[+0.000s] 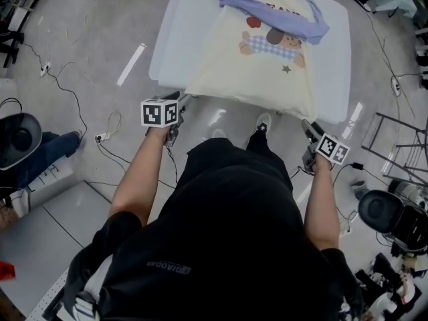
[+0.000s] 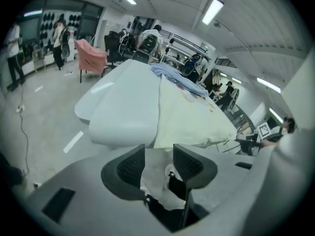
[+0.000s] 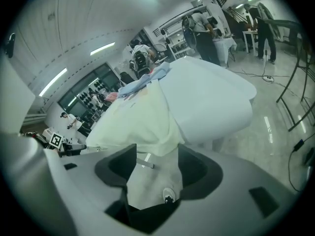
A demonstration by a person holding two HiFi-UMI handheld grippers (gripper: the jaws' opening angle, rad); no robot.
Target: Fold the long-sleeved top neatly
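Two places carry writing: red letters on the top (image 1: 257,65) are half hidden under its blue sleeve (image 1: 271,15), and small print on the person's black shirt (image 1: 227,246), seen upside down, looks like DIADORA. The left gripper (image 2: 158,163) and the right gripper (image 3: 156,168) are held wide open and empty, just before the top's hem, which hangs over the table (image 1: 174,39) edge.

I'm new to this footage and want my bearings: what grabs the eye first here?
A cream top with a cartoon print and lilac sleeves folded across its chest lies on the pale table, hem hanging over the near edge. The left gripper and right gripper hover open at the hem's two corners, gripping nothing.
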